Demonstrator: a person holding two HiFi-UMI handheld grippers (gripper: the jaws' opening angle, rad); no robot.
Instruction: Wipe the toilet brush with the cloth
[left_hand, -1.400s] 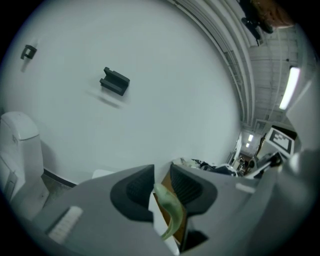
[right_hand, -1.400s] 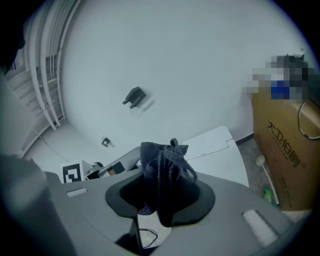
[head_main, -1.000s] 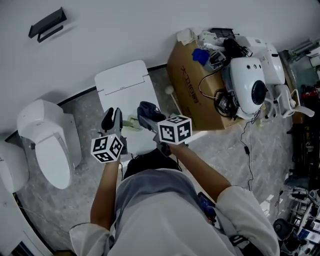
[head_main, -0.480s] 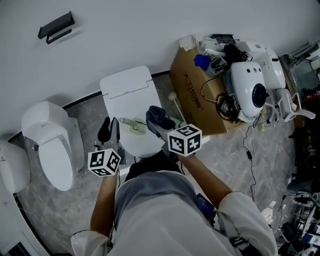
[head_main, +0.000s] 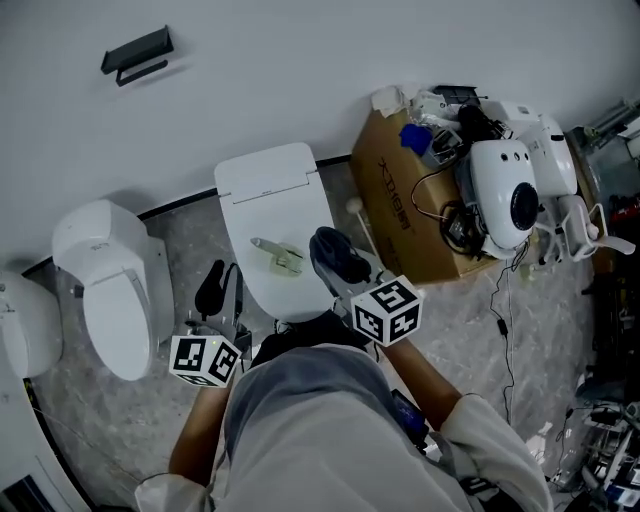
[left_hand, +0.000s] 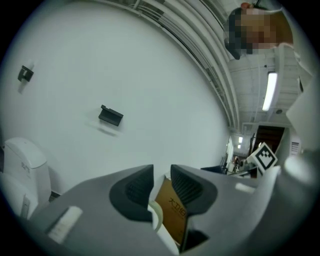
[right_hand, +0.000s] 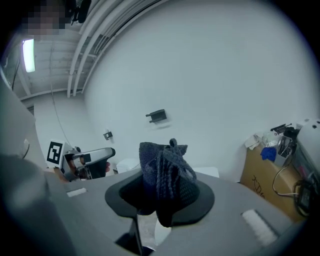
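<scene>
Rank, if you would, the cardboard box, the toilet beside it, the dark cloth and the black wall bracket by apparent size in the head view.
1. Cardboard box and toilet: alike, too close to rank.
2. Dark cloth, though it sits nearer the camera.
3. Black wall bracket.

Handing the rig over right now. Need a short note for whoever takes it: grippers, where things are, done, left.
Left hand-held gripper: jaws slightly apart, nothing between them, held beside the front of the closed white toilet.
Right hand-held gripper: shut on the dark blue knitted cloth, near the lid's front edge.
Pale green brush-like object, probably the toilet brush, lies on the closed lid; neither gripper touches it.
Done: cloth is in hand.
Left: pick up the brush with the left gripper and wipe it with the cloth.
</scene>
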